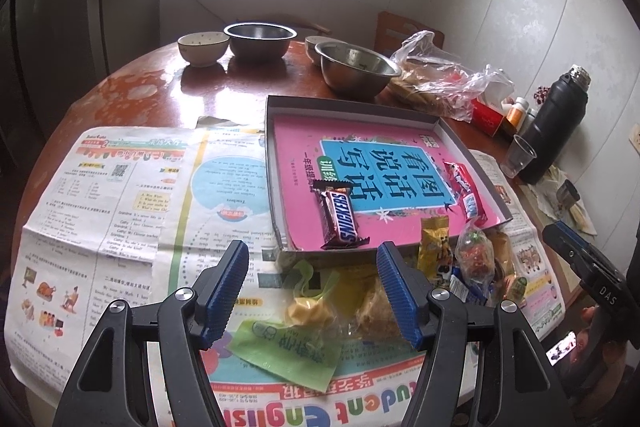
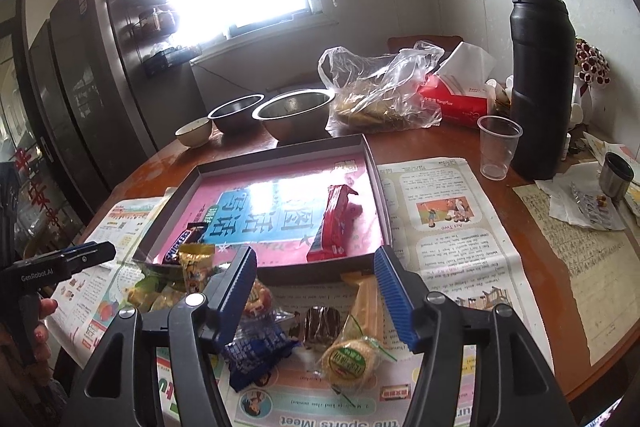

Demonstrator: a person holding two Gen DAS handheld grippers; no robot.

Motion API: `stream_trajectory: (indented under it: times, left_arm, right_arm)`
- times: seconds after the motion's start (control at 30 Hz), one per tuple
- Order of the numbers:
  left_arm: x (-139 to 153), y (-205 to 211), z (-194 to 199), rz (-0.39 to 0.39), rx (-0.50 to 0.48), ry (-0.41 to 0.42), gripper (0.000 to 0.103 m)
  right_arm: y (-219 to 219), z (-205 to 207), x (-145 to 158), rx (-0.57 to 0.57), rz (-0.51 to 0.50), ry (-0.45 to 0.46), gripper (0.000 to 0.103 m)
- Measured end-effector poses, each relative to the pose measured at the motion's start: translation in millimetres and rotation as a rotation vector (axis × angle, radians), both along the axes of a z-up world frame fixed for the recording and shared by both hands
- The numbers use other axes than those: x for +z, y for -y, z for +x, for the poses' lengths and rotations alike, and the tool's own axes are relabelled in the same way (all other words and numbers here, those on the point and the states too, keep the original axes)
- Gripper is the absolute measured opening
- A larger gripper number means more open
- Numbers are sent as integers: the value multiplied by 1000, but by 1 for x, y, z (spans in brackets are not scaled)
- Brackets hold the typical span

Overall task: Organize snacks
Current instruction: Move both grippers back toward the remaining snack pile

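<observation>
A shallow grey box tray with a pink and blue lining lies on the table. A Snickers bar lies in it at its near edge; a red snack bar lies in it to the right. A pile of loose snacks lies on newspaper in front of the tray: a yellow packet, a blue wrapper, a round green-label cracker pack. My left gripper is open and empty above the left of the pile. My right gripper is open and empty above the pile.
Two steel bowls and small ceramic bowls stand at the back. A plastic bag of food, a red tissue pack, a black thermos and a clear cup stand at the right. Newspapers cover the table front.
</observation>
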State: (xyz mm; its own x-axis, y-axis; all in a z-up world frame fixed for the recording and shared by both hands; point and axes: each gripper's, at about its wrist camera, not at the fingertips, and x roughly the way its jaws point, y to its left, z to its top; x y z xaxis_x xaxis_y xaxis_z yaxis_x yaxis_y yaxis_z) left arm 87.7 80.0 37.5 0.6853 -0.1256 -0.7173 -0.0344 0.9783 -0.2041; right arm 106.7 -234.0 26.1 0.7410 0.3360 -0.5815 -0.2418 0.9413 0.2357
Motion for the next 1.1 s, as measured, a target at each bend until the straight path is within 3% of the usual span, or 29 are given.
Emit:
stream_trajectory:
  times: [0.57,1.1]
  left_arm:
    - [-16,0,-15,31,-30,-58,69]
    - [-39,9,-14,69,-56,-120,69]
  right_arm:
    - [0,-22,-4,1,-24,-17,63]
    - [5,-43,-34,-3,-58,-84,64]
